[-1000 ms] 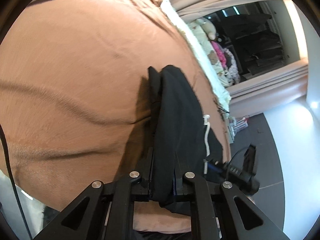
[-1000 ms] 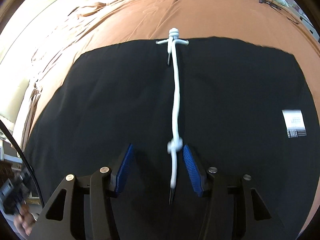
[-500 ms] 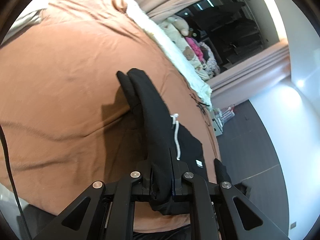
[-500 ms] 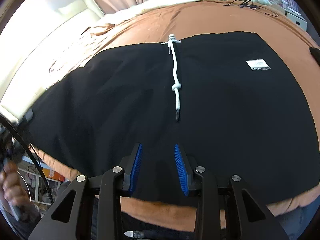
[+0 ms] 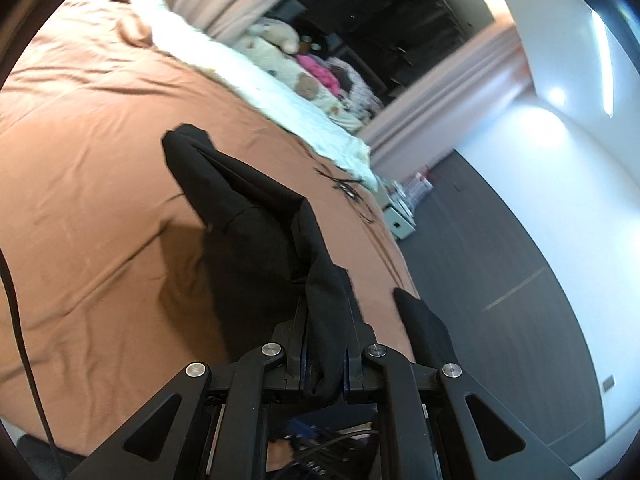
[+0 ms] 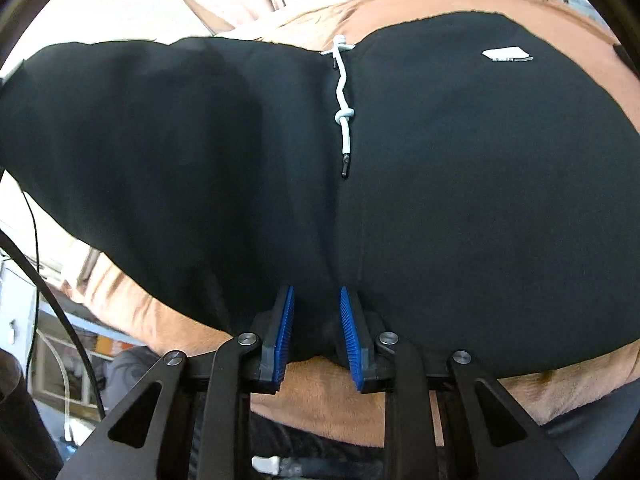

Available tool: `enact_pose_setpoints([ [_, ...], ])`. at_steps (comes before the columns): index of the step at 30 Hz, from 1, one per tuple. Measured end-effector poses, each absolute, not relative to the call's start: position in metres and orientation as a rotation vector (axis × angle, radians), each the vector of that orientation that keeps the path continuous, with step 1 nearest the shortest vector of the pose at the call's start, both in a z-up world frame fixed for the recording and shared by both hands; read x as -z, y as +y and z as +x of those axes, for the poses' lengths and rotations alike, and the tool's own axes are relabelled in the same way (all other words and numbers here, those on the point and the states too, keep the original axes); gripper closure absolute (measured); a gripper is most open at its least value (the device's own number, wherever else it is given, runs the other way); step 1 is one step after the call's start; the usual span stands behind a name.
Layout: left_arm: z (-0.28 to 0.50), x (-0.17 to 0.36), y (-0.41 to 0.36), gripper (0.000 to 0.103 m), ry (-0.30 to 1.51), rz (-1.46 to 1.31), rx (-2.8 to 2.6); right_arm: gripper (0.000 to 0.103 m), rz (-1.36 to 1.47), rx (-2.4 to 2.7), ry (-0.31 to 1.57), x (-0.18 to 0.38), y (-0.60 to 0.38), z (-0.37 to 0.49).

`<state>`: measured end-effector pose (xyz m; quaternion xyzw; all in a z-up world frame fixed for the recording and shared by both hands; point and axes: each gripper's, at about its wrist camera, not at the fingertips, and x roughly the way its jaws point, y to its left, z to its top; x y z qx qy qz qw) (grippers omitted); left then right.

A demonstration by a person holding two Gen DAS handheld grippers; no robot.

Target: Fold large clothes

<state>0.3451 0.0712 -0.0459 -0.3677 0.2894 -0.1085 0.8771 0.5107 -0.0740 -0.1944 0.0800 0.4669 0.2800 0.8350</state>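
On a brown-sheeted bed [image 5: 88,168], dark floor [image 5: 500,248] at 3 o'clock, black garment [image 6: 440,184] at 12 o'clock, left hand-held gripper [image 5: 326,354] clamped on its fold, right hand-held gripper [image 6: 316,332] narrow, straddling its near edge.

The left gripper [image 5: 325,354] has its jaws clamped tight on a bunched fold of the black garment [image 6: 440,200]. The right gripper [image 6: 316,334] sits at the garment's near hem, its 2 jaws parted around a fold.
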Motion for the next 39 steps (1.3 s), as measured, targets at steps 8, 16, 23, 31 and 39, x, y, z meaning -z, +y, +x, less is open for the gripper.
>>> enact_pose_setpoints([
  [8,0.384,0.019,0.011,0.092,0.636,-0.656,0.326,0.076,0.308,-0.612,0.886,0.159,-0.139,0.514],
  [16,0.424,0.033,-0.049,0.092,0.720,-0.573,0.433,0.035,0.437,-0.501,0.766,0.139,-0.229,0.511],
  [23,0.458,0.066,-0.101,0.092,0.831,-0.510,0.493,0.035,0.538,-0.384,0.747,0.149,-0.294,0.511],
  [31,0.476,0.118,-0.160,0.091,0.990,-0.399,0.504,0.035,0.587,-0.294,0.726,0.144,-0.326,0.498],
  [39,0.461,0.117,-0.175,0.041,0.986,-0.386,0.645,0.028,0.620,-0.320,0.714,0.129,-0.326,0.477],
])
